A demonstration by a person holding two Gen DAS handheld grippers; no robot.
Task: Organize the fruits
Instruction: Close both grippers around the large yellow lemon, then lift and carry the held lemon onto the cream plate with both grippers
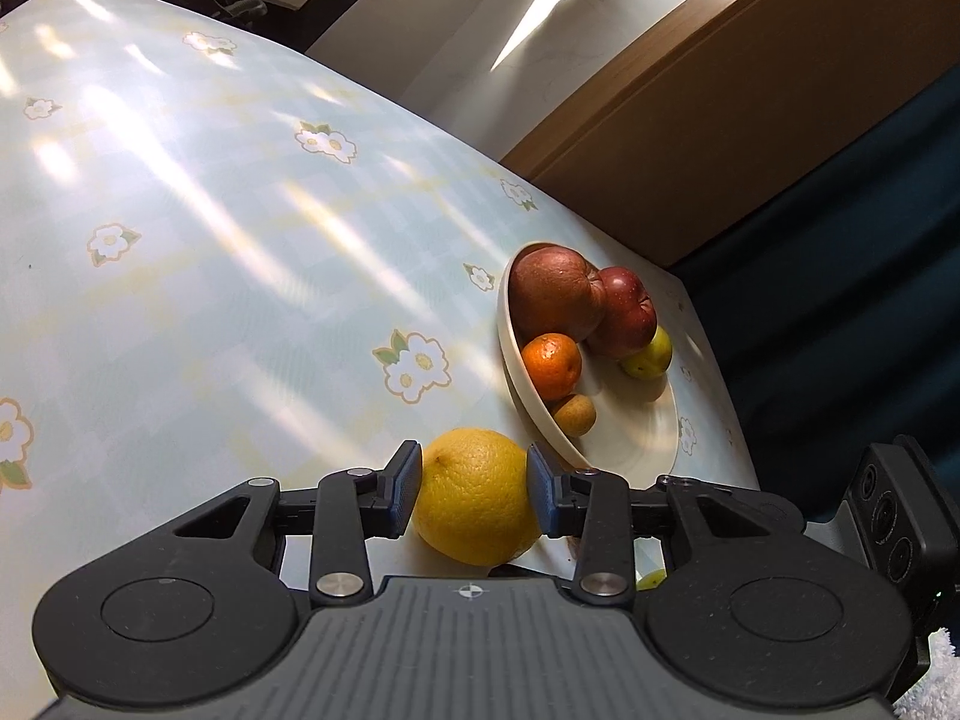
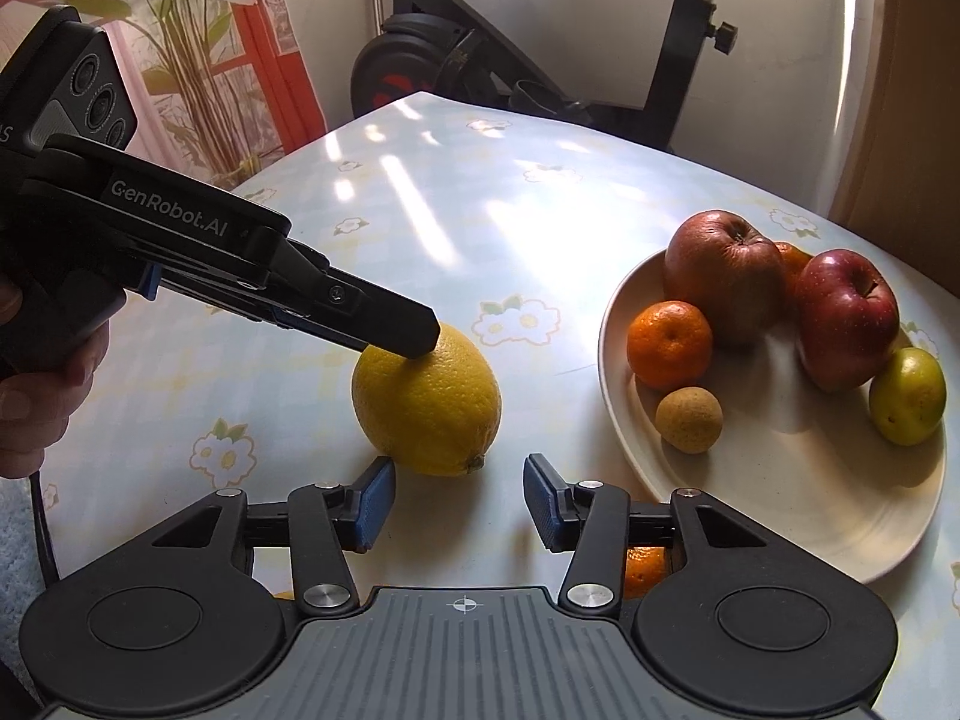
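Lemon (image 1: 474,495), yellow, dimpled, gripped by left gripper (image 1: 474,489)

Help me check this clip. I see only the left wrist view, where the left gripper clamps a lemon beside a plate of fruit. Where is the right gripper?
Observer: The right gripper is open with nothing between its pads, just short of the lemon.
Operator: I count one orange on the plate. Correct?
Observer: No, two. A second orange peeks out between the brownish apple and the red apple on the plate.
Operator: Any fruit off the plate besides the lemon?
Observer: Something orange lies on the table under the right gripper. It is mostly hidden.
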